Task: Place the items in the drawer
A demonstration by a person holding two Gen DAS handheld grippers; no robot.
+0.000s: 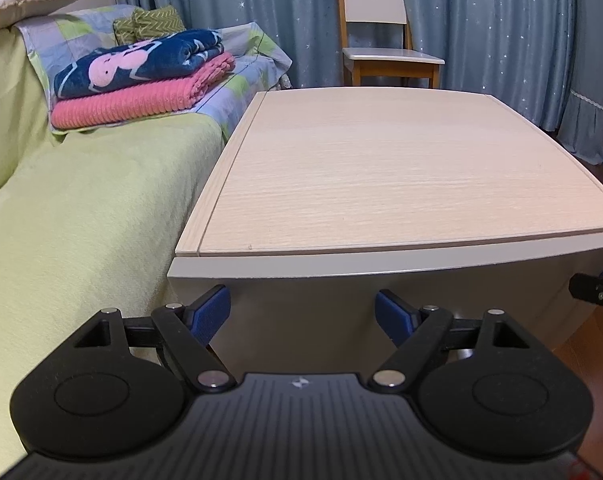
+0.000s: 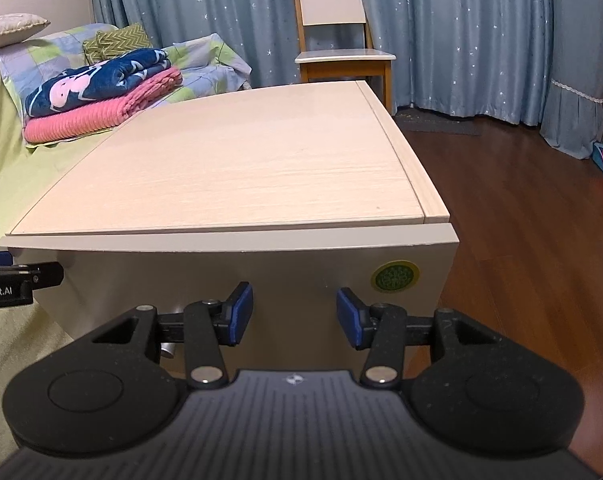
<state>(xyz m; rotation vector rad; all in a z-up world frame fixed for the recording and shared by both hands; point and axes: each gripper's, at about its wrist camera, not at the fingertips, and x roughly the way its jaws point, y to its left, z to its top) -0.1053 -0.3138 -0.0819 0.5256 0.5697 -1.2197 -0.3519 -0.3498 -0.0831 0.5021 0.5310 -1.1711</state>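
Blue starred curtains (image 2: 221,20) back a pale wood-topped cabinet (image 2: 237,160) filling mid-frame, its drawer front (image 2: 301,268) low-centre and seemingly shut, so both empty grippers, left gripper (image 1: 302,312) and right gripper (image 2: 294,312), fingers apart, should probably first find a handle, unseen here.

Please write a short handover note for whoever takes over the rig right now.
Left claw: open, empty, level with the cabinet front, toward its left side.
Right claw: open, empty, facing the same front toward its right side, near the green sticker.
Items: folded blue blanket on pink blanket, lying on the sofa left of the cabinet.
Done: nothing visible; cabinet top is bare, nothing is held.
Left: the drawer itself is not clearly visible, so find and open it, then fetch the items and place them inside.
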